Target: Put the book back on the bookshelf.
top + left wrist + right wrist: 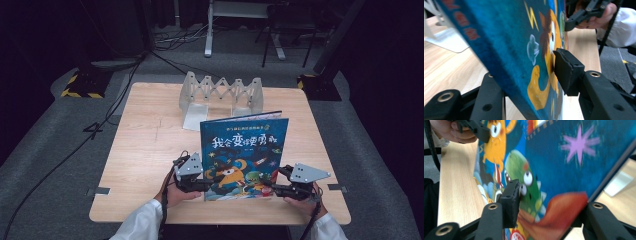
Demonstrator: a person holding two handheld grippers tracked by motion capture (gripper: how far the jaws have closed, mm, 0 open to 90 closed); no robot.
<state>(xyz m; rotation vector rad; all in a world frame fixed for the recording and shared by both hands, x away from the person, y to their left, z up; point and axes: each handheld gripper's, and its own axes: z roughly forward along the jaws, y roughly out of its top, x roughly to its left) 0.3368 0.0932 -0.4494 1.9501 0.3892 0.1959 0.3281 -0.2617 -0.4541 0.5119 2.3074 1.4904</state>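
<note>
Dark grey carpet and black drapes are seen around a light wooden square worktop, behind which the legs of a white metal frame are planted on the floor. At the far edge of the worktop a grey accordion-shaped plastic rack is set, with a white sheet of paper lying just in front of it. A blue hardcover picture book with cartoon monsters on its cover is held raised near the front edge, its cover tilted towards the person, between the two claws. The left claw is placed at the book's lower left corner; in the left gripper view one black pad is pressed against the cover beside the orange monster while the other jaw is tucked behind the book, so the claw is clamped on the book. The right claw is placed at the lower right part of the book; in the right gripper view one pad is pressed on the cover next to the green monster and the other jaw is set behind the back, so this claw is likewise clamped on the book. White sleeves are seen at the bottom of the high view.
</note>
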